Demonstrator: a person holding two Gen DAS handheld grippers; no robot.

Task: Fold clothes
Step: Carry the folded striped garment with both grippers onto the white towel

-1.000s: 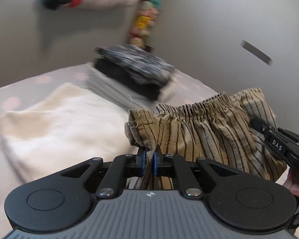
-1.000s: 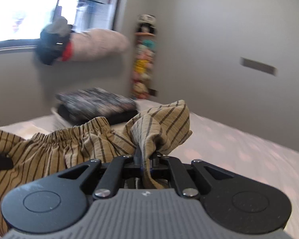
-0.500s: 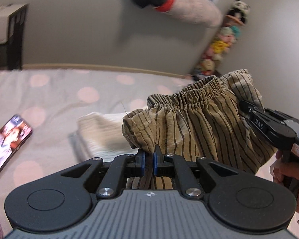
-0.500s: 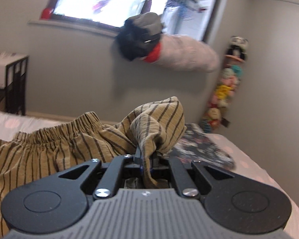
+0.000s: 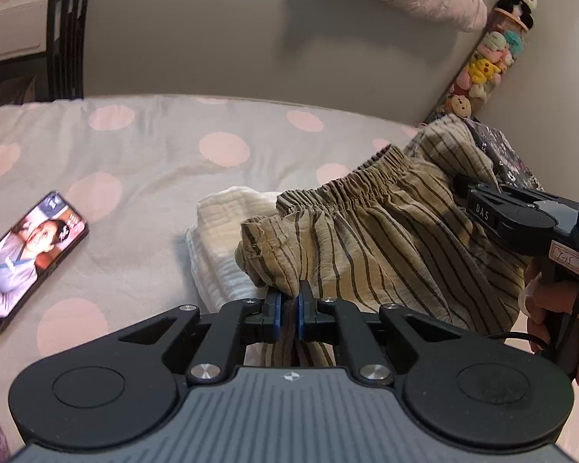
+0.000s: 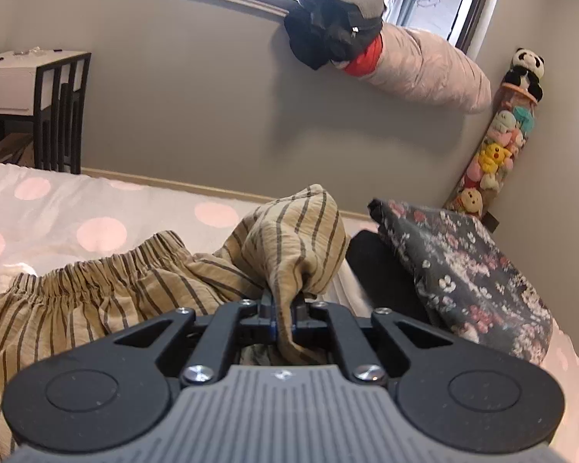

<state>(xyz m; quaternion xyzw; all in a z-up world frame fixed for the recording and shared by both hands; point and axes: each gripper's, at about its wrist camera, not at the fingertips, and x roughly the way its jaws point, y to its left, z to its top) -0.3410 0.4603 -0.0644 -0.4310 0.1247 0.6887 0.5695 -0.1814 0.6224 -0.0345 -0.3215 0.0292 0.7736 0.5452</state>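
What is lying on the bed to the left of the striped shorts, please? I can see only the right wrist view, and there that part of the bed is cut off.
Observer: A phone with its screen lit lies flat on the spotted bedcover, apart from the clothes.
Operator: Is anything under the shorts there?
Observer: Yes, a folded white cloth sits beside and partly under the striped shorts.
Operator: Does the left gripper have them?
Observer: Yes, the left gripper is shut on a corner of the fabric, as is the right gripper.
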